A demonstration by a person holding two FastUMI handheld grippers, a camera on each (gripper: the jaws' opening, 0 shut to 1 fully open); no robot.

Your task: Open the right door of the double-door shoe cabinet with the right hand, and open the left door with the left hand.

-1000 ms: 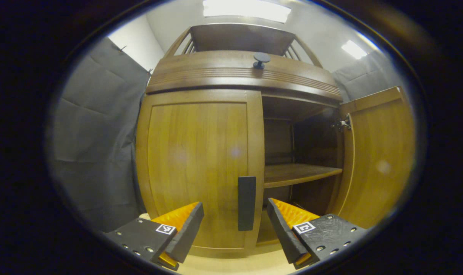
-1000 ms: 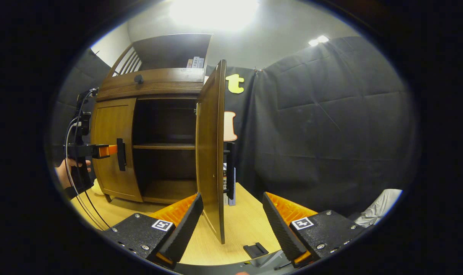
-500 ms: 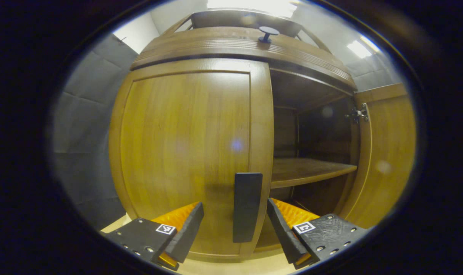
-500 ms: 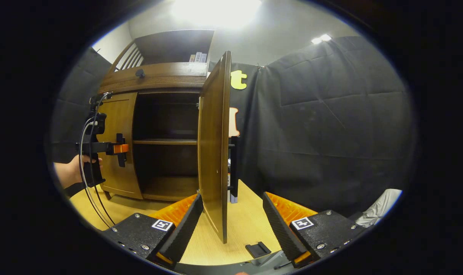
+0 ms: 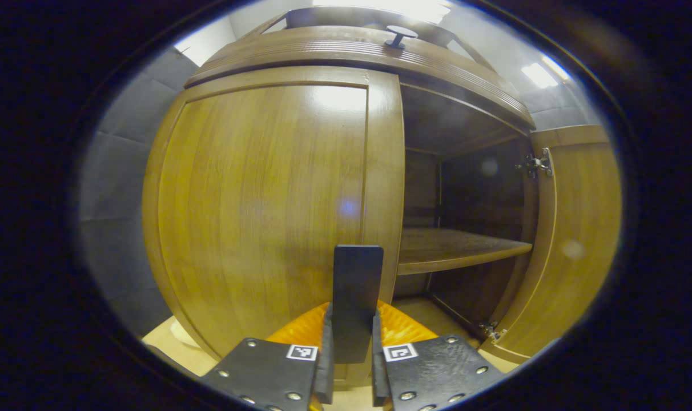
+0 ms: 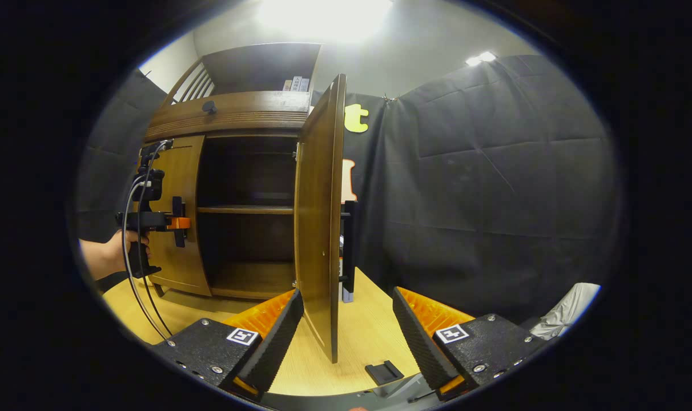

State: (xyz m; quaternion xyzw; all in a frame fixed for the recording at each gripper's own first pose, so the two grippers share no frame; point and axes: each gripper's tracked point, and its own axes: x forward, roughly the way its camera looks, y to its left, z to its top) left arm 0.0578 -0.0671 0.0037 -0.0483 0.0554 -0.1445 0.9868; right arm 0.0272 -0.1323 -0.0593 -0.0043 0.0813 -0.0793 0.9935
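1. Left door (image 5: 266, 200) of the shoe cabinet (image 6: 232, 117): closed. Left claw (image 5: 350, 365) clamped on its handle (image 5: 354, 297), both fingers pressing.
2. Handling: rigid hinged wood, likely light; the vertical bar handle is the sound hold.
3. Right door (image 6: 317, 217): swung open. Right claw (image 6: 346, 337) spread, empty, above the surface (image 6: 369, 337).

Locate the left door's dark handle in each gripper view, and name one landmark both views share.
Left gripper view: the left door's handle stands upright at bottom centre, clamped between the left gripper's fingers.
Right gripper view: the same handle sits far left at mid-height, on the closed left door, with the left gripper on it.
Shared landmark: the round knob on the cabinet's top band.
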